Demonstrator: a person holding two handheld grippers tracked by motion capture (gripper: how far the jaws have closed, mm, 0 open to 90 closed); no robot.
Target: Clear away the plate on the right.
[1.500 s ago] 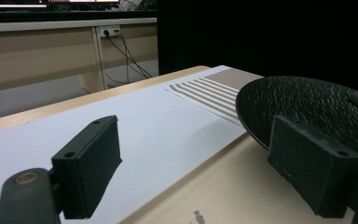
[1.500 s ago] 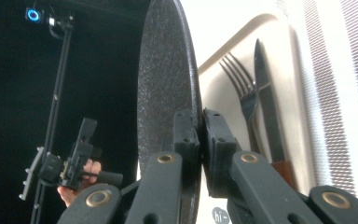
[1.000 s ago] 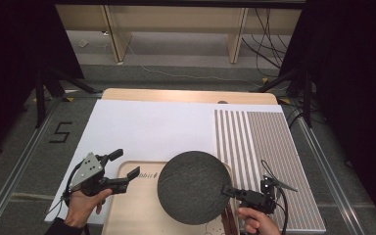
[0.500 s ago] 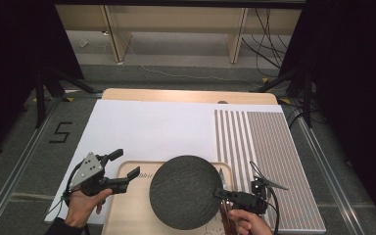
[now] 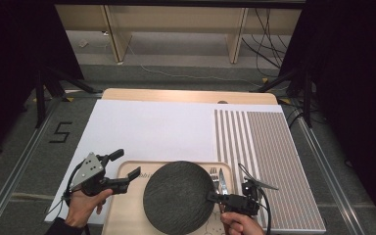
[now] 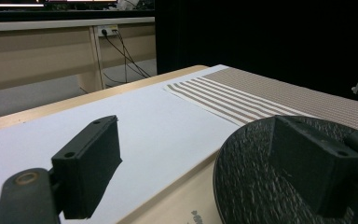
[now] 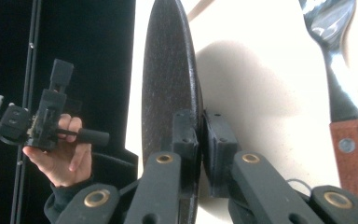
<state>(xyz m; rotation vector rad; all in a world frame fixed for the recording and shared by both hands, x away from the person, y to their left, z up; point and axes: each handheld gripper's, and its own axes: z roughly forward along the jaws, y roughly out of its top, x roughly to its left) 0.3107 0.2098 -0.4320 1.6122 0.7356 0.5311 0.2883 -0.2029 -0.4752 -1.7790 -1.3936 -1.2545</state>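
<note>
Plate (image 5: 178, 197), dark, round, rough-textured: rests on the wooden tray (image 5: 127, 171) at the near table edge, just left of a fork (image 5: 214, 177) with a wooden handle. My right gripper (image 5: 210, 197) has its jaws clamped narrow on the plate's right rim (image 7: 186, 135), one pad above, one below. My left gripper (image 5: 127, 164), jaws wide and empty, hovers beside the plate's left edge, apart from it. Right hand nearer; plate extends leftward from those jaws.

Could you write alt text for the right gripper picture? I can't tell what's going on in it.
The right gripper clamps the rim of a dark round plate, seen edge-on over a pale tray. A wooden-handled fork lies at right; at left, a hand holds the left gripper.
</note>
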